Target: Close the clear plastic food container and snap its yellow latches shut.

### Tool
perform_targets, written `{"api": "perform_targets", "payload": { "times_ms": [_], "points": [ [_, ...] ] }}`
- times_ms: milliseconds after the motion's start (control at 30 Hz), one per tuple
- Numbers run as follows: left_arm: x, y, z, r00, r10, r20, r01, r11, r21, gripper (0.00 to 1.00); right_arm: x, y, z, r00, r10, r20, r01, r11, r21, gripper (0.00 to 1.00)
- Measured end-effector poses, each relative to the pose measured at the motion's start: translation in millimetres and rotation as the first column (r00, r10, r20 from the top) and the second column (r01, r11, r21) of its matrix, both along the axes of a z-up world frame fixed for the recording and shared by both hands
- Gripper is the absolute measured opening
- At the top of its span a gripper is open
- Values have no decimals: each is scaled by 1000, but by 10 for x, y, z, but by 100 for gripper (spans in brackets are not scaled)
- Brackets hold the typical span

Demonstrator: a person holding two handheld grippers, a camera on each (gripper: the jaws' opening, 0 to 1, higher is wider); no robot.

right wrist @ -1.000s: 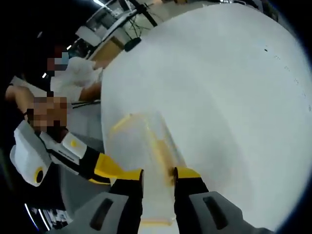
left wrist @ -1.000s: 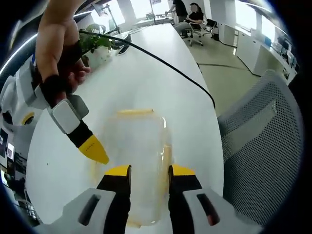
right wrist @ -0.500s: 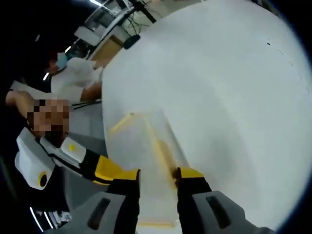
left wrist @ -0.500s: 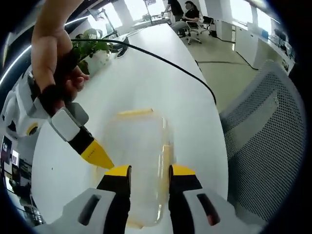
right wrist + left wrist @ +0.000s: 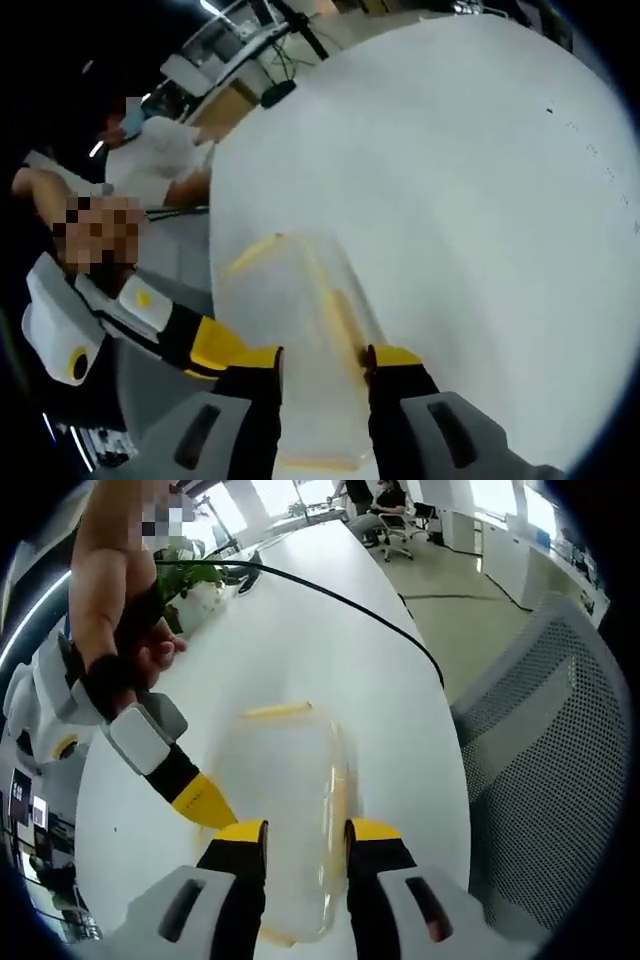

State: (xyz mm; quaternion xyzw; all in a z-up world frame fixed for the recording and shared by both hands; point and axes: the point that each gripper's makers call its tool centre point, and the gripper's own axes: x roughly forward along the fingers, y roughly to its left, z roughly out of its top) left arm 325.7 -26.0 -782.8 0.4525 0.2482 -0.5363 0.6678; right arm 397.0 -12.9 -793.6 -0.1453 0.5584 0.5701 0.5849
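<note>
Widened a little since half a second ago: right gripper (image 5: 323, 358), now straddling the clear container (image 5: 300, 350) on the white table (image 5: 480, 200). Left gripper (image 5: 297, 830) narrowly parted over the same container (image 5: 285, 810), yellow latch (image 5: 340, 800) beside its jaw, gripping nothing.

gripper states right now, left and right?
Left gripper: open, jaws straddling the clear container, not clamped.
Right gripper: open, jaws either side of the container's long edge.

Both views look down closely from opposite sides, sharing the container (image 5: 285, 810).
</note>
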Motion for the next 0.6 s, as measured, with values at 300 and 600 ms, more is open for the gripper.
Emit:
{"api": "perform_targets", "payload": {
  "times_ms": [300, 600],
  "points": [
    [5, 36, 11, 999, 15, -46, -17, 999, -43, 35, -11, -27, 34, 998, -33, 52, 31, 998, 51, 34],
    [8, 101, 26, 989, 77, -130, -88, 993, -78, 52, -184, -122, 103, 994, -56, 98, 44, 991, 129, 53]
  ]
}}
